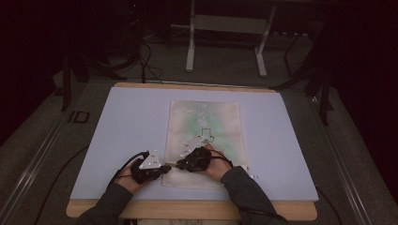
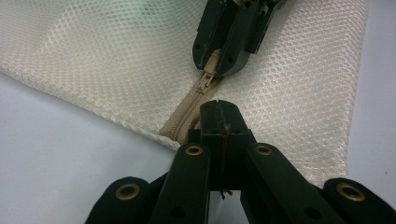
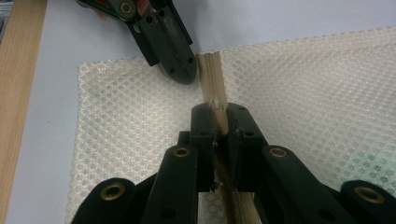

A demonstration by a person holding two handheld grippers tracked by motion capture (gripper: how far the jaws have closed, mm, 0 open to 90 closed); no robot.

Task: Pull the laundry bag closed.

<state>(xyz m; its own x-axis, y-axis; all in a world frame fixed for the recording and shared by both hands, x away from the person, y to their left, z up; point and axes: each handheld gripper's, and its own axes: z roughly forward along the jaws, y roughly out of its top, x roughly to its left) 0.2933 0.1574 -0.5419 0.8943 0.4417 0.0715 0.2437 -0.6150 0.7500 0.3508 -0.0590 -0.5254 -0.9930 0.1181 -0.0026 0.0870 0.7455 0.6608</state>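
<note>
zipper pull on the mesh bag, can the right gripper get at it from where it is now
Probably yes: the right gripper already sits astride the beige zipper of the mesh bag, jaws closed around the zipper pull. The left gripper pinches the bag's edge beside it, not blocking.

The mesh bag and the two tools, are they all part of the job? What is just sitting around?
In the job:
mesh bag
zipper
zipper pull
left tool
right tool

Just around:
blue mat
metal stand
floor cables
</note>
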